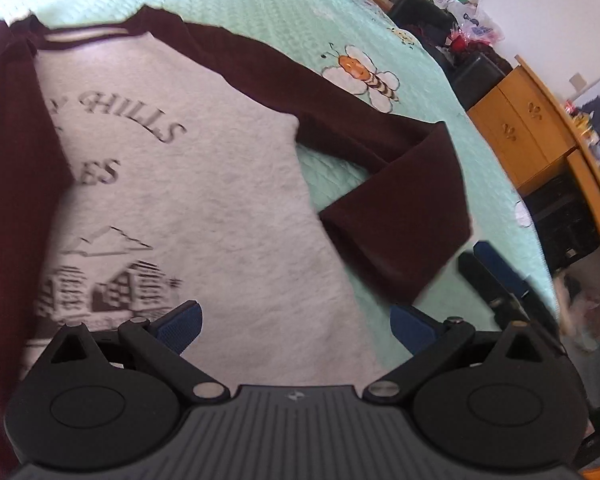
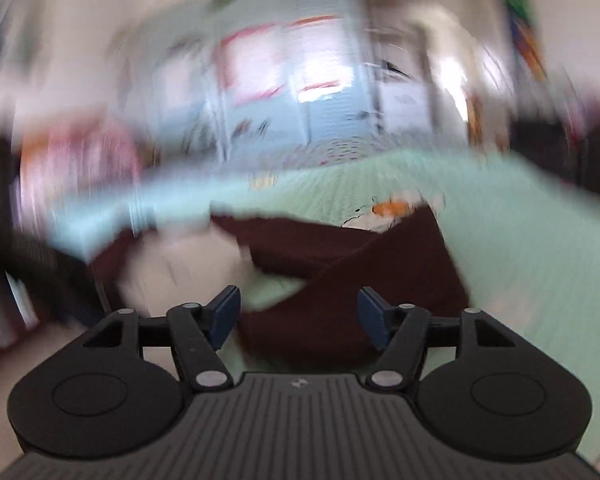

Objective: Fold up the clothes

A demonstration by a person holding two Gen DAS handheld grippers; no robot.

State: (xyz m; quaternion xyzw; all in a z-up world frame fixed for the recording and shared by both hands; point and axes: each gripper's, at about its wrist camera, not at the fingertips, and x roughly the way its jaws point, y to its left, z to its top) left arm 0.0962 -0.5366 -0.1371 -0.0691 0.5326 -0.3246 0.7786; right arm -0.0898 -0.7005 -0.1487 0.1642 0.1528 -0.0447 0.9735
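We're over the mint-green quilted bedspread (image 1: 284, 12), a bee stitched on it, and spread flat across it lies the grey raglan sweatshirt with dark maroon sleeves and a printed cabin on the chest (image 1: 188, 184), collar at the far end, hem towards us. Its maroon sleeve on the right of the left wrist view (image 1: 400, 184) is bent at the elbow, the cuff doubled back towards the hem, with a wedge of bedspread showing between it and the body. We judge that sleeve only half folded: it needs to come all the way in across the chest.

The left gripper (image 1: 296, 326) hangs over the hem, jaws spread wide, nothing between the blue pads. The right gripper (image 2: 298, 316) is also released, jaws apart; the maroon cuff (image 2: 320, 320) lies beyond the gap, and in this smeared view it looks unpinched, though we can't be sure it's clear of the pads.

To do this well, we take the cuff by its edge, one layer only, draw it level across the print, and set it down straight so the side edge stays parallel. The left should hold the hem flat so the body doesn't drag.
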